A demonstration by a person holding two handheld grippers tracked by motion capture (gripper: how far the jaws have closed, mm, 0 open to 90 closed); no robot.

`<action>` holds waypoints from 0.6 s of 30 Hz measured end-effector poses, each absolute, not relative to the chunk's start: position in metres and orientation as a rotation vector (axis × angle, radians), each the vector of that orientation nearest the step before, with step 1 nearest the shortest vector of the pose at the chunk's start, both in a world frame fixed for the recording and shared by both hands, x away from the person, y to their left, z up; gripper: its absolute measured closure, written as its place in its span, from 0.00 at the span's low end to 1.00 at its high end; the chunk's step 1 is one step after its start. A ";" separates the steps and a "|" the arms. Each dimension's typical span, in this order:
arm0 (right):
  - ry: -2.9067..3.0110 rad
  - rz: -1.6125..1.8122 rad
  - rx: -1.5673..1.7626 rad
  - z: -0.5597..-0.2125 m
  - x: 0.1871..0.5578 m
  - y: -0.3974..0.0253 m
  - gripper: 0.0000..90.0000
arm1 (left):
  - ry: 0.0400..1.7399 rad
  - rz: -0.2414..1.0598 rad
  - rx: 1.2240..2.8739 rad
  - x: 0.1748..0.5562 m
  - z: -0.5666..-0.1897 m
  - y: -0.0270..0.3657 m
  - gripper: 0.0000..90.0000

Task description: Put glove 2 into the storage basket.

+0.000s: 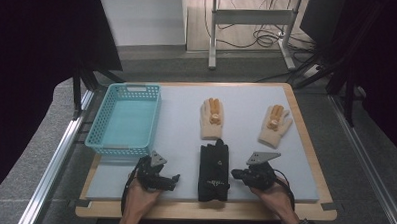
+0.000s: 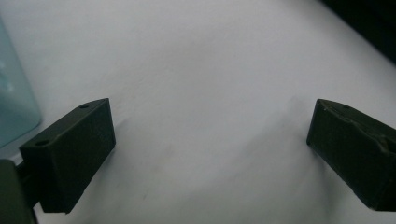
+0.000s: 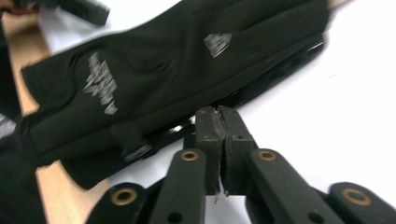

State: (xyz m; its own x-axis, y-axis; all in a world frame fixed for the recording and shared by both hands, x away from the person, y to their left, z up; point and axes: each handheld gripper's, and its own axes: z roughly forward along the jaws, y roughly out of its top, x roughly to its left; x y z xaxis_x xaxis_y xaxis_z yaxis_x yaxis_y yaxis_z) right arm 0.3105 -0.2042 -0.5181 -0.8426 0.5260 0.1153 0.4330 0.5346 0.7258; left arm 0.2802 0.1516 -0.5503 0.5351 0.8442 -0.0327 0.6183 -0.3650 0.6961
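Note:
A pair of black gloves (image 1: 214, 170) lies stacked at the front middle of the white mat (image 1: 180, 141). Two cream knitted gloves (image 1: 211, 117) (image 1: 275, 125) lie farther back, side by side. My left gripper (image 1: 173, 180) rests just left of the black gloves. Its jaws stand wide open (image 2: 210, 149) over bare mat. My right gripper (image 1: 236, 173) sits at the black gloves' right edge. In the right gripper view its jaws (image 3: 217, 114) are pressed together, with their tips against the side of the black glove (image 3: 154, 79) and nothing seen between them.
A teal plastic basket (image 1: 123, 119) stands at the mat's left side, and its wall (image 2: 14, 107) appears at the left edge of the left gripper view. The table's wooden rim (image 1: 208, 210) runs along the front. Metal rails flank the table.

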 end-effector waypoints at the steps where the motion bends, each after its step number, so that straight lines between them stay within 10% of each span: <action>1: 2.658 1.199 0.819 -0.521 0.309 -0.202 0.98 | 1.177 0.428 2.105 0.280 -0.551 0.153 0.02; 18: 2.708 1.199 0.730 -0.532 0.303 -0.155 0.98 | 1.176 0.471 2.147 0.280 -0.547 0.176 0.04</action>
